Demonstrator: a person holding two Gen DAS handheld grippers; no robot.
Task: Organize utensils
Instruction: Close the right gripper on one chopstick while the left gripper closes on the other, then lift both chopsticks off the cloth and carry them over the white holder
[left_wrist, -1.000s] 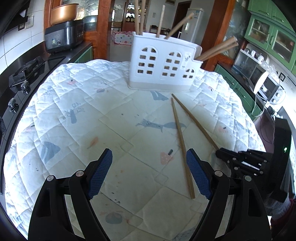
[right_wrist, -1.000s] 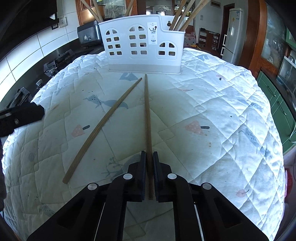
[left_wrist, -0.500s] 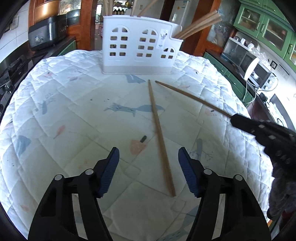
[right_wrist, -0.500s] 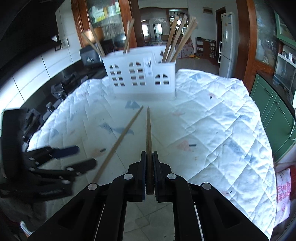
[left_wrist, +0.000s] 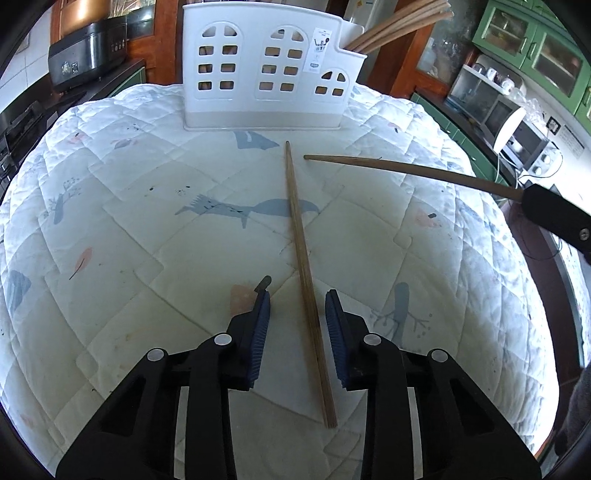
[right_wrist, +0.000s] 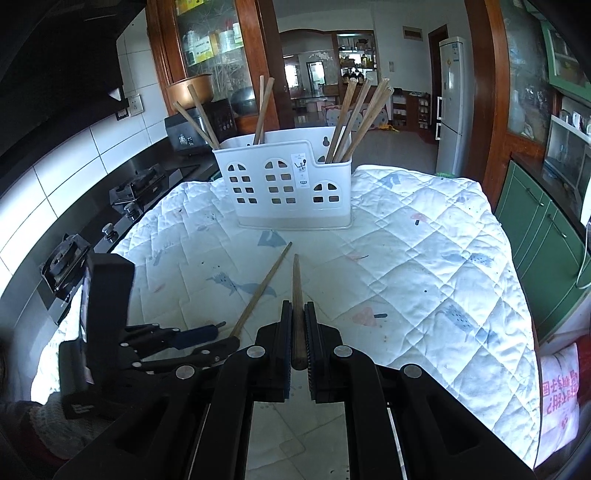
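Left wrist view: your left tool (left_wrist: 297, 306) stands partly open, and its jaws have just been closing. The loose chopstick (left_wrist: 304, 266) lies on the quilted table (left_wrist: 110, 229) between the blue pads (left_wrist: 261, 325), nearer the right-hand one; neither pad presses on it yet. It runs forward from the tool towards the white utensil holder (left_wrist: 269, 70), which stands straight ahead at the far side. Up and to the right, the second chopstick (left_wrist: 406, 168) hangs clear of the cloth, held by your right tool at the frame edge.

Right wrist view: your right tool (right_wrist: 298, 332) is clamped fully on its chopstick (right_wrist: 296, 295), which points ahead at the holder (right_wrist: 284, 184). Several chopsticks already stand in the holder's compartments. Your left tool (right_wrist: 218, 338) sits low to the left, over the butt end of the loose chopstick (right_wrist: 260, 290).

Assessment: the step in hand is pickup of the last loose chopstick. Next, finish the left closure squarely, lift, then carry both sticks forward and tip them upright over an open compartment.
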